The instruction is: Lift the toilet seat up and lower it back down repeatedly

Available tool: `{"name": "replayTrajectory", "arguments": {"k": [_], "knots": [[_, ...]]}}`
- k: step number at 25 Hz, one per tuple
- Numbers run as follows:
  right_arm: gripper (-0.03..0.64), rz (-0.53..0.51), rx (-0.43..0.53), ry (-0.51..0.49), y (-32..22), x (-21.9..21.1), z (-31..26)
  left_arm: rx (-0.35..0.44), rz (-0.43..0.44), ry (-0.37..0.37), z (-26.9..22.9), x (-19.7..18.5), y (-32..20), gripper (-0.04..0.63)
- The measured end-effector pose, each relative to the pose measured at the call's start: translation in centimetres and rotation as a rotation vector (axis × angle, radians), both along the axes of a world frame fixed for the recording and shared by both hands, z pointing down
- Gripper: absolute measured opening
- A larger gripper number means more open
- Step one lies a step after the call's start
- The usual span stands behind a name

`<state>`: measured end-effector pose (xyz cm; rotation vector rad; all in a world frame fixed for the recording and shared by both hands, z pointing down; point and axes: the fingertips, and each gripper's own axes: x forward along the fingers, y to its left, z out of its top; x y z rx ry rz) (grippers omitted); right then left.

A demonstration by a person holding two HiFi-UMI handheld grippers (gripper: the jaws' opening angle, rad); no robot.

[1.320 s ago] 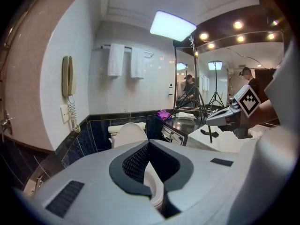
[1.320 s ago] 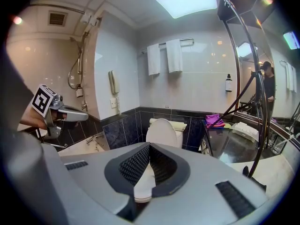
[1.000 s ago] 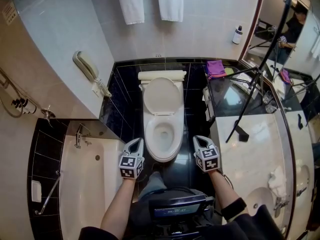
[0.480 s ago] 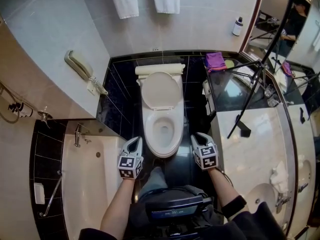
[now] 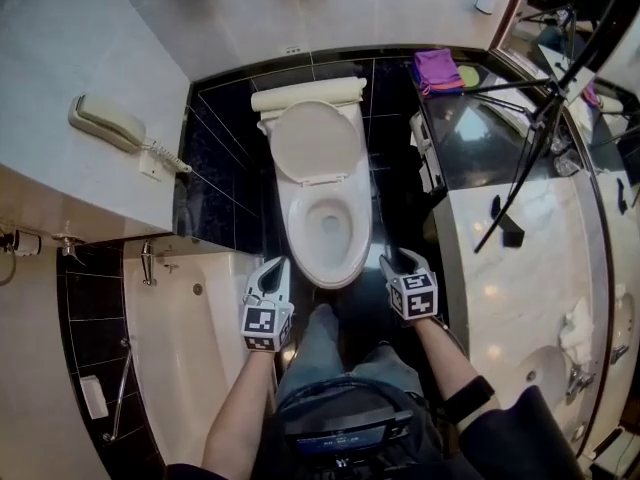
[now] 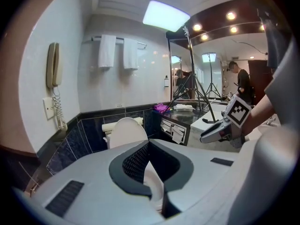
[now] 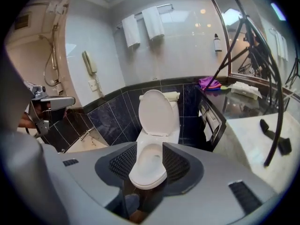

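The white toilet point(image 5: 328, 230) stands against the black tiled wall. Its lid point(image 5: 315, 140) is upright against the tank point(image 5: 307, 95); in the right gripper view the lid point(image 7: 156, 111) rises above the bowl point(image 7: 149, 167). Whether the seat ring is up with the lid or down on the bowl I cannot tell. My left gripper point(image 5: 275, 265) hovers off the bowl's front left corner, tips together and empty point(image 6: 148, 143). My right gripper point(image 5: 397, 261) hangs at the front right; its jaws have just been opening and now stand apart with nothing between them point(image 7: 150, 146).
A bathtub point(image 5: 170, 338) lies to the left, with a wall phone point(image 5: 105, 123) above it. A stone counter point(image 5: 520, 278) with a black tripod point(image 5: 530, 158) runs along the right. A purple cloth point(image 5: 438, 68) lies on the back ledge. The person's knee point(image 5: 320, 338) is below the bowl.
Both grippers have sunk lower in front of the bowl, and the head view has tipped further down. The right gripper's jaws have opened; the left gripper's stay together.
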<state>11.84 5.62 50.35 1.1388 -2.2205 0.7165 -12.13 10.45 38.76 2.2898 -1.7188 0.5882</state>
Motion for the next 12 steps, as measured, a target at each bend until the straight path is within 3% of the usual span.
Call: {"name": "replayTrajectory", "arguments": {"k": [5,12], "knots": [[0.189,0.072,-0.176,-0.101,-0.7,-2.0,9.4,0.010,0.024,0.011,5.1,0.5,-2.5,-0.008],[0.189,0.173,-0.388,-0.162,0.8,-2.0,25.2,-0.024,0.037,0.030,15.7,1.0,-2.9,-0.008]]}}
